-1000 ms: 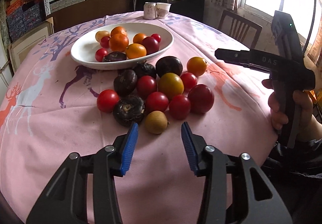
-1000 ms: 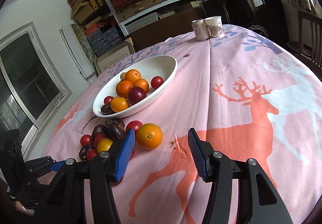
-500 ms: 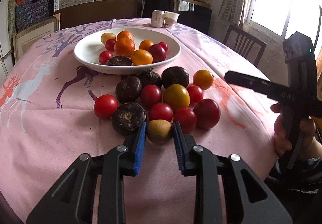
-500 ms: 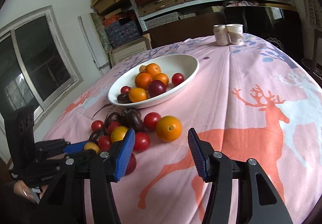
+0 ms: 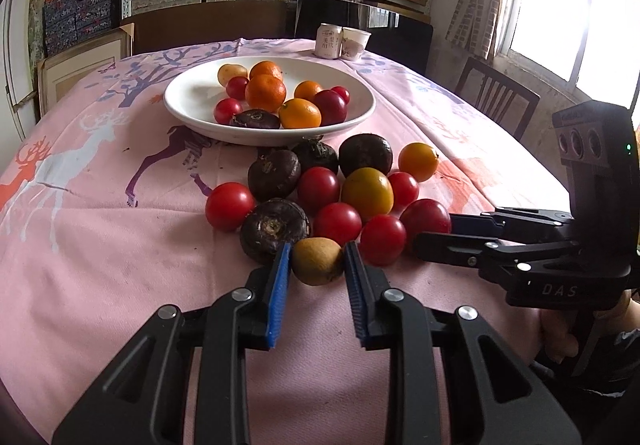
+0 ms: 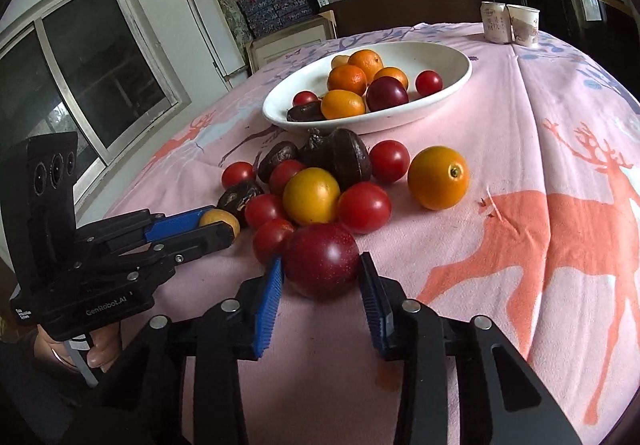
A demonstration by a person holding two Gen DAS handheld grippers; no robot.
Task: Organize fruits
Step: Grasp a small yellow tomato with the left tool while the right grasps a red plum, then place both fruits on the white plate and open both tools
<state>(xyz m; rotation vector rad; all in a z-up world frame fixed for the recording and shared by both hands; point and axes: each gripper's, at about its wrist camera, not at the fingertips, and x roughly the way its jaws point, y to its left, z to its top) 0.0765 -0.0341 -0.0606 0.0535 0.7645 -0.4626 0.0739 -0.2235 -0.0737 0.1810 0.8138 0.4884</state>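
Mid-pick on two fruits at once, judging by the loose pile still lying on the pink tablecloth (image 5: 120, 253) just in front of the white bowl (image 5: 188, 101), which already holds oranges, small red fruits and a dark one.

Left gripper (image 5: 316, 265): pressed together on the small brown fruit (image 5: 317, 260), blue pads touching it on both sides. Brown fruit at the near edge of the pile, farthest from the bowl, touching the dark round fruit (image 5: 274, 229) beside it and close to a red tomato (image 5: 382, 239). Still resting on the cloth, not lifted.

Right gripper (image 6: 322, 275): jaws just been closing, now around the dark red plum (image 6: 322, 261); left pad against its skin, right pad at its edge, firm pinch likely but not certain. Plum also at the near edge of the pile, well short of the bowl, touching a red tomato (image 6: 272, 239) behind it.

Next move, as a judgement: straight lift for each fruit to clear its neighbours, then a carry over the pile to the bowl and a release into a bare part of it. Risks: nudging touching tomatoes into a roll, slipping on the plum's smooth round skin, crossing paths of the two grippers so near one another.
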